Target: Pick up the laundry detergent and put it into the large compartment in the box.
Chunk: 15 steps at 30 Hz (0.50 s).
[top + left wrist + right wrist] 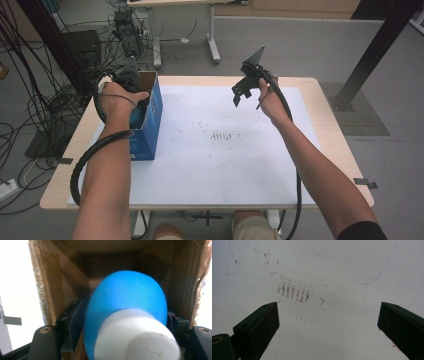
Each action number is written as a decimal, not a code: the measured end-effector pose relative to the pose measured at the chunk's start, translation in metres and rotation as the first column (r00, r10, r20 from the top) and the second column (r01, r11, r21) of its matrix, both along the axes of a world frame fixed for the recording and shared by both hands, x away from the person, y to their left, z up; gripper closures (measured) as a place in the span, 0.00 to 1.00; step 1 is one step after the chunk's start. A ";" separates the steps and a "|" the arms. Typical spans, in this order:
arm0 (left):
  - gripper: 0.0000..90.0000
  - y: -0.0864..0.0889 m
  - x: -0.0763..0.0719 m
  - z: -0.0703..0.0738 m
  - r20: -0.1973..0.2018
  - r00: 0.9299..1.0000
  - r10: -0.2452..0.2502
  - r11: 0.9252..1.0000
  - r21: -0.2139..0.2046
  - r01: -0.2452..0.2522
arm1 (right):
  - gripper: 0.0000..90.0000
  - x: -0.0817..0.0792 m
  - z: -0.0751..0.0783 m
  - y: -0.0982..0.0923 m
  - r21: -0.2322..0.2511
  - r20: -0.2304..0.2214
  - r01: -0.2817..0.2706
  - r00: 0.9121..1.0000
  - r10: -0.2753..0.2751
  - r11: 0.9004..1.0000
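At the nine o'clock side of the light wooden table (330, 150), which carries a white, smudged sheet (225, 165), stands an open blue cardboard box with a brown inside (150, 125). The left tool (131, 75) reaches down into the box's open top. In the left gripper view a round blue plastic bottle with a white screw cap (125, 305) sits inside the brown cardboard walls, between that tool's two black jaws, cap toward the camera. The jaws stand a little apart beside the bottle; whether the pads still press on it I cannot tell. The right tool (242, 92) hangs in the air over the table's twelve o'clock area, well apart from the box. Its jaws are spread wide with nothing between them, above a patch of reddish-brown marks (293, 291) on the sheet.
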<state>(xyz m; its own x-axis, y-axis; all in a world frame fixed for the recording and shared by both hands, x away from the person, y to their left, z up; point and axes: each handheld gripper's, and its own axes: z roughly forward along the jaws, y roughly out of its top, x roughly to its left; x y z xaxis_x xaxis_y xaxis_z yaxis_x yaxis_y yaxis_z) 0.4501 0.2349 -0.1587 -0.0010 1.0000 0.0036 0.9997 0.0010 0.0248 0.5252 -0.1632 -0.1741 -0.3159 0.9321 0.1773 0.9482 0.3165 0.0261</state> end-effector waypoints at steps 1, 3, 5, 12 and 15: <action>0.33 0.000 -0.001 0.001 0.004 1.000 0.002 1.000 0.000 -0.002 | 0.04 0.000 0.000 0.000 -0.001 0.000 0.001 1.000 -0.001 1.000; 0.32 0.001 -0.002 0.005 0.014 1.000 0.003 1.000 -0.002 -0.003 | 0.04 0.000 0.000 0.001 -0.001 -0.001 0.001 1.000 -0.001 1.000; 0.32 0.001 -0.003 0.008 0.016 1.000 0.002 1.000 -0.003 -0.002 | 0.04 0.000 0.000 0.002 -0.002 -0.001 0.001 1.000 -0.001 1.000; 0.29 0.001 -0.006 0.016 0.029 1.000 0.006 1.000 -0.014 -0.005 | 0.04 -0.002 0.001 0.003 -0.005 0.002 -0.001 1.000 0.001 1.000; 0.29 -0.001 -0.008 0.021 0.039 0.999 0.004 1.000 -0.009 -0.004 | 0.04 -0.002 0.002 0.003 -0.004 0.005 -0.002 1.000 0.002 1.000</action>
<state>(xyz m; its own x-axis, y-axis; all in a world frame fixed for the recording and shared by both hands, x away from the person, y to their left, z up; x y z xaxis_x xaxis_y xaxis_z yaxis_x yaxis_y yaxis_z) 0.4417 0.2344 -0.1379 -0.0048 1.0000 -0.0058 0.9980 0.0052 0.0636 0.5227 -0.1599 -0.1719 -0.3182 0.9322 0.1724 0.9476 0.3181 0.0293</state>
